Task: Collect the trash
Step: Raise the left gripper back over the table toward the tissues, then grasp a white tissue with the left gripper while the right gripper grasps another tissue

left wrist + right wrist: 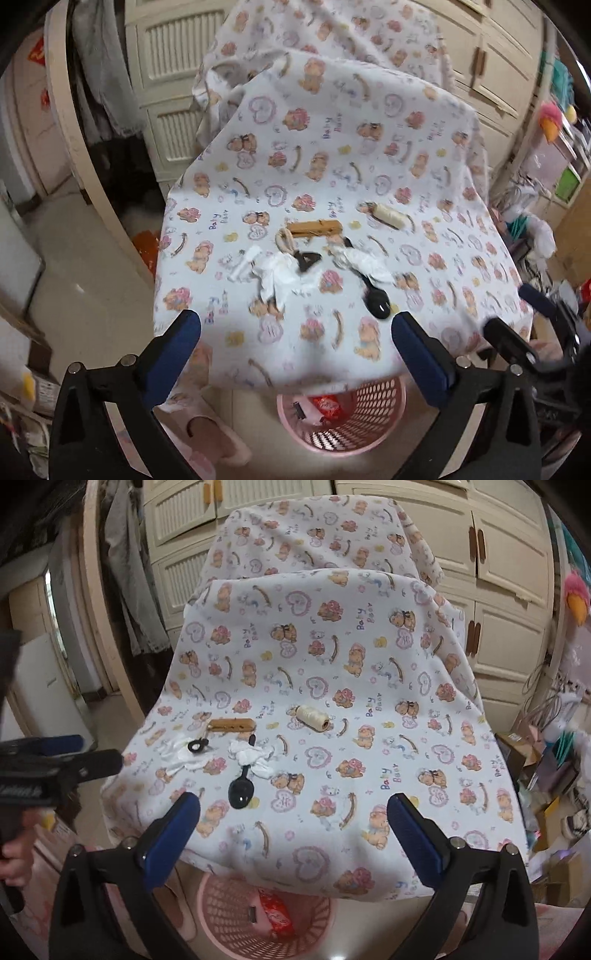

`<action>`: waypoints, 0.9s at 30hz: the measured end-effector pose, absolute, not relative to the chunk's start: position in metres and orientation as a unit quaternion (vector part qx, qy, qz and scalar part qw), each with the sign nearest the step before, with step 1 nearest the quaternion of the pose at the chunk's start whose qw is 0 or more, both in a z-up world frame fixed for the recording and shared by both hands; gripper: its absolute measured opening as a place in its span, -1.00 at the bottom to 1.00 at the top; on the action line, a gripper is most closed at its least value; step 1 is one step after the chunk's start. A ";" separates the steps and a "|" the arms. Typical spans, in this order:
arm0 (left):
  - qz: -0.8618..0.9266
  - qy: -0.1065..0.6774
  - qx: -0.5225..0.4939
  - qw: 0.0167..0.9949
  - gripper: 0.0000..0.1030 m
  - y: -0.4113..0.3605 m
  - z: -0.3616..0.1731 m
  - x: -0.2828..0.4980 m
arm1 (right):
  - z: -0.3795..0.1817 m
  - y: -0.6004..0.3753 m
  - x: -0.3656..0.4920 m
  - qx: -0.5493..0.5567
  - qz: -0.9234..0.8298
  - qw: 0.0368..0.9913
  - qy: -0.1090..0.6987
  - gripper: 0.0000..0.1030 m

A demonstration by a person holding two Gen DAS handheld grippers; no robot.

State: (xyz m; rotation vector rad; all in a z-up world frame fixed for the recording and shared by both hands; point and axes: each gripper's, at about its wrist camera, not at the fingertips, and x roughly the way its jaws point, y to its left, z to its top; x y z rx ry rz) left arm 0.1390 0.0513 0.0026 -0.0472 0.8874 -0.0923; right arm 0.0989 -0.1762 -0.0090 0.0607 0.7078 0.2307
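Observation:
Two crumpled white tissues lie on a bear-print cloth [332,147]: one on the left [277,277] [181,755] and one on the right [365,264] [255,757]. A small white paper roll [245,264] lies left of them. A pink mesh basket [343,421] [266,915] stands on the floor under the cloth's front edge, with a red wrapper [328,406] [275,912] inside. My left gripper [295,332] is open and empty above the front edge. My right gripper [293,808] is open and empty, to the right of the left one [62,757].
On the cloth also lie a black spoon [376,299] [242,790], a wooden clothespin [317,226] [231,724], a spool of cream thread [388,214] [314,716], a black clip [308,260] [197,745] and a small ring [286,240]. Cream cabinets [498,590] stand behind. Clutter and boxes [546,775] stand right.

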 end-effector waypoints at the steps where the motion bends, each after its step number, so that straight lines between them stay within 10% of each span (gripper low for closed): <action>1: -0.040 0.429 -0.029 0.902 0.98 0.055 -0.001 0.147 | -0.010 -0.177 0.100 0.031 0.112 0.931 0.347 0.89; 8: -0.023 0.417 -0.043 0.908 0.76 0.070 -0.037 0.173 | -0.021 -0.183 0.114 0.039 0.110 0.923 0.366 0.64; 14: -0.025 0.442 -0.073 0.893 0.21 0.072 -0.060 0.189 | -0.034 -0.179 0.125 0.042 0.109 0.916 0.385 0.26; 24: -0.082 0.469 -0.088 0.875 -0.93 0.058 -0.079 0.195 | -0.038 -0.167 0.121 0.028 0.115 0.916 0.383 0.23; 27: -0.052 0.451 -0.034 0.890 -0.99 0.049 -0.070 0.185 | -0.036 -0.169 0.123 0.044 0.124 0.915 0.382 0.20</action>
